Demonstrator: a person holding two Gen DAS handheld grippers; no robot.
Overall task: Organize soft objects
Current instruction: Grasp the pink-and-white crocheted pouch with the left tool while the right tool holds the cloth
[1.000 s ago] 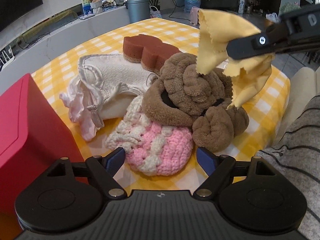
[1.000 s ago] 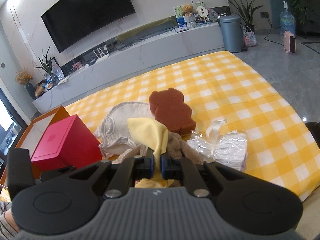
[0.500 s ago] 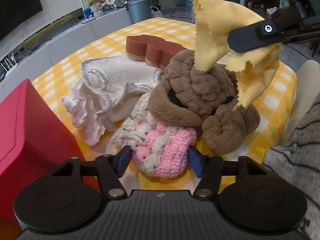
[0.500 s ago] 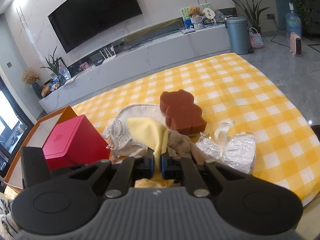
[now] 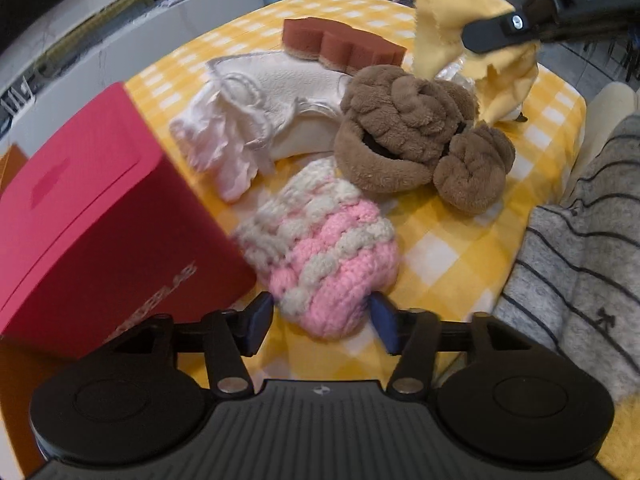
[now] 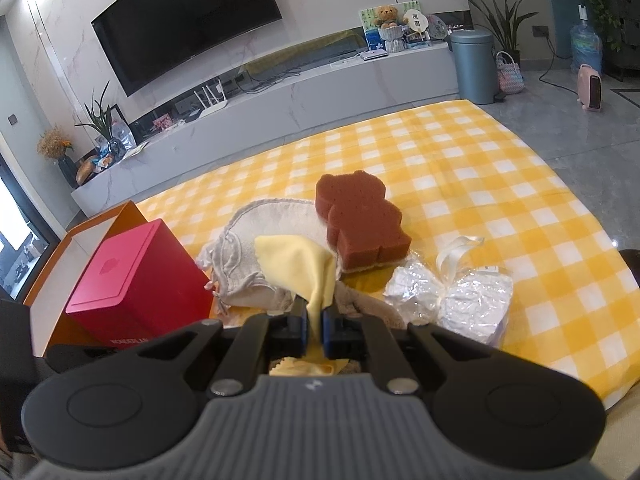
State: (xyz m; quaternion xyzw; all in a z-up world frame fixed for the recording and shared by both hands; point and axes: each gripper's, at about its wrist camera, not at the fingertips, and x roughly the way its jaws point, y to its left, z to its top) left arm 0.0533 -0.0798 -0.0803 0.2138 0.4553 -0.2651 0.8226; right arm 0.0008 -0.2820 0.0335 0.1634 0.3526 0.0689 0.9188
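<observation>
One sponge (image 6: 360, 220), one red box (image 6: 132, 280)

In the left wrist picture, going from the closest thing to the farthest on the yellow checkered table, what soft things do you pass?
Pink and white knitted hat → brown plush toy → brown bear-shaped sponge.

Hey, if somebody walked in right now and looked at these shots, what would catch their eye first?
Probably the yellow cloth pinched in the shut right gripper, hanging above the pile on the yellow checked tablecloth. Next, the pink and white knitted piece between the pads of the left gripper, whose jaws are opening, right beside the red box. Behind it sit a brown plush toy and a brown bear-shaped sponge.
</observation>
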